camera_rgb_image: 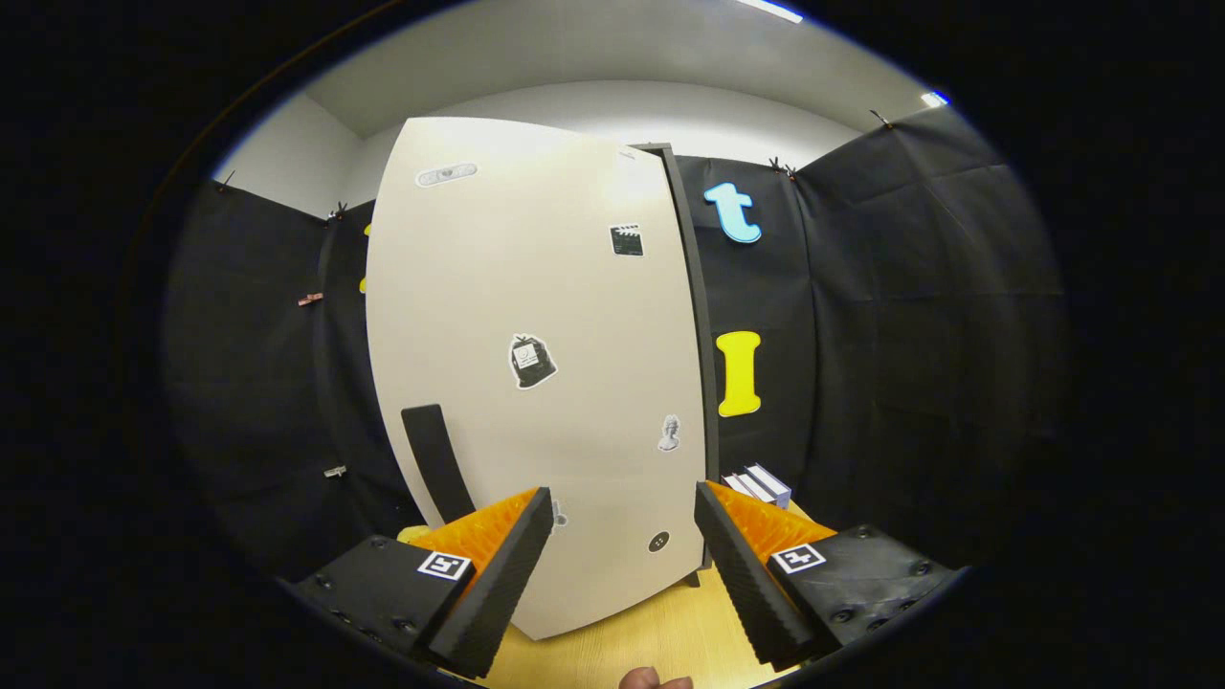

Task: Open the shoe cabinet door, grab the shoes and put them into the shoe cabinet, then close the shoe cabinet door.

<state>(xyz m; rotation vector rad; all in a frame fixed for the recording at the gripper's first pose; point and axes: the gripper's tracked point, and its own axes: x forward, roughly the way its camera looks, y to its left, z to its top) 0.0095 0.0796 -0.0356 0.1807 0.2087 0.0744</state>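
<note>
Cream cabinet door (pixel 536 364) upright on wooden floor (pixel 651 636), shut against dark frame (pixel 697 364). Dark handle (pixel 437 462) low on door's left side, just beyond left finger. Stickers scattered on door. Gripper (pixel 622 536) spread wide, nothing between fingers; door's lower part straight ahead. Small white boxes (pixel 761 485) beside cabinet, beyond right finger.

I am looking along my gripper (pixel 622 565): two wedge-shaped fingers (pixel 498 584) with ribbed, sawtooth inner pads. Each is sitting on a dark block studded with round screws and carrying a small square black-and-white marker (pixel 445 565). Below them, what is probably my fingertip (pixel 653 680) is peeking in.
</note>
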